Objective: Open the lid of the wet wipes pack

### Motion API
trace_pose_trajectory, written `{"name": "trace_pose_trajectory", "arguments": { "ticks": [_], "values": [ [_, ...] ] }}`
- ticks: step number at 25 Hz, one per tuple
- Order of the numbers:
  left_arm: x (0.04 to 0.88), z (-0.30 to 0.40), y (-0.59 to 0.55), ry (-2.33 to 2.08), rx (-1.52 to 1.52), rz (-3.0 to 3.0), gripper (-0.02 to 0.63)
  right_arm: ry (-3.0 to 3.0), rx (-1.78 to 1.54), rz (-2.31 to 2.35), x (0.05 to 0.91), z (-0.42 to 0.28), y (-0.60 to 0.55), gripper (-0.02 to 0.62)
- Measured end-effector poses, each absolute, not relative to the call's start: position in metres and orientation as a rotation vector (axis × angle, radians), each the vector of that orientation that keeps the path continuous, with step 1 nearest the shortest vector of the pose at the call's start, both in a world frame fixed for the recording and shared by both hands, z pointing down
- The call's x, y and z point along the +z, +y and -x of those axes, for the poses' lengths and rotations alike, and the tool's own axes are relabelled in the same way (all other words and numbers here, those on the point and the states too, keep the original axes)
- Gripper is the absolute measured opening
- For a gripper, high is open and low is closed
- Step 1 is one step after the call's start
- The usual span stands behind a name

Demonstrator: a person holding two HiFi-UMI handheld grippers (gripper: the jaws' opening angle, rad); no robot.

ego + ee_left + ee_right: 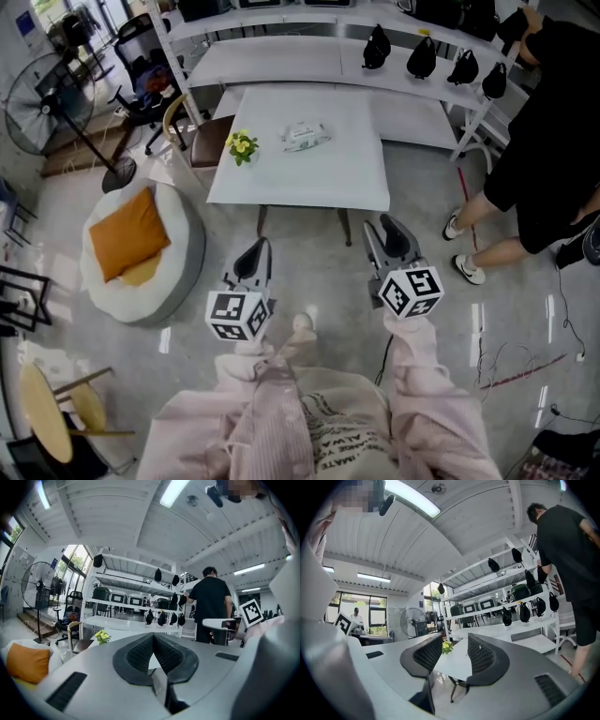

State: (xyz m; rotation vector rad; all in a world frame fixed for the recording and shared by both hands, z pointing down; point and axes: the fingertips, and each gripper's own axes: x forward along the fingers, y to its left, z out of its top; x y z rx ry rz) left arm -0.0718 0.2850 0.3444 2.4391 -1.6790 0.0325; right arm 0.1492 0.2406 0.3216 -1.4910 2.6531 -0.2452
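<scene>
The wet wipes pack (306, 137), white with a closed lid, lies on the white table (309, 178) toward its far side. Both grippers hang in the air short of the table's near edge, well away from the pack. My left gripper (260, 248) is shut, its pads meeting at the tips (153, 637) with nothing between them. My right gripper (386, 228) is open and empty; the table's near corner shows through its gap (454, 645). The pack cannot be made out in either gripper view.
A small pot of yellow flowers (242, 146) stands at the table's left edge, with a chair (192, 131) beside it. A person in black (548, 141) stands at the right by white shelves (375, 56). A beanbag with an orange cushion (127, 239) and a fan (42, 103) are on the left.
</scene>
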Motion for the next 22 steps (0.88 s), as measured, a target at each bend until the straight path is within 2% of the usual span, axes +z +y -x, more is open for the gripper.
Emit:
{"name": "trace_pose_trajectory", "arguments": {
  "ticks": [10, 22],
  "values": [
    [0.346, 0.090, 0.197, -1.659, 0.036, -2.432, -0.002, 2.711, -0.218, 1.502, 0.323, -0.125, 0.159, 0.138],
    [0.352, 0.074, 0.131, -1.566, 0.069, -2.482, -0.002, 2.705, -0.240, 1.560, 0.337, -0.130, 0.106, 0.138]
  ]
}}
